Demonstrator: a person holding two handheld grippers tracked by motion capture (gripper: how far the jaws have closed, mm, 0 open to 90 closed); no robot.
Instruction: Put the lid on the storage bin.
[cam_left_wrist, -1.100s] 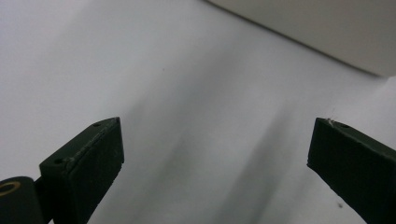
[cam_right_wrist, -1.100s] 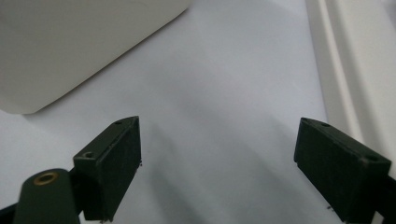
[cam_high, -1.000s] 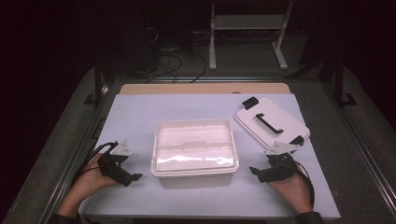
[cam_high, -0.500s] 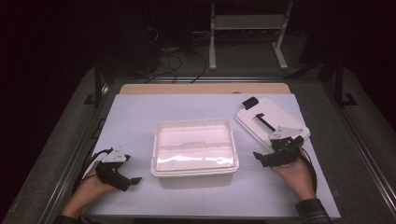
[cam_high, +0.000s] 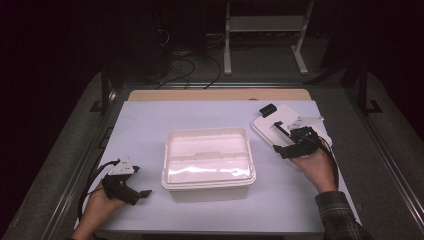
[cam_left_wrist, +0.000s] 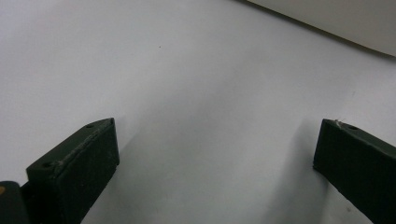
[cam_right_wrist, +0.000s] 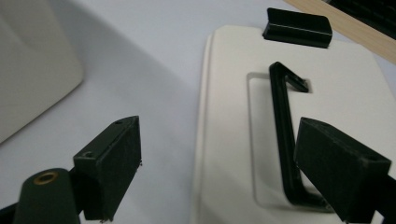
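White tub (cam_high: 209, 159) mid-table, lid (cam_right_wrist: 243, 140) beside it under spread right tongs (cam_right_wrist: 233, 163), left tongs (cam_left_wrist: 215, 168) spread over bare sheet (cam_left_wrist: 187, 70)

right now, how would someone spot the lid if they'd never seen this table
Start at the pale sheet covering the table, then find the open white box in its middle. The lid lies flat to the right of the box, near the sheet's far right corner. Unlike the box, it is flat and carries a black handle.
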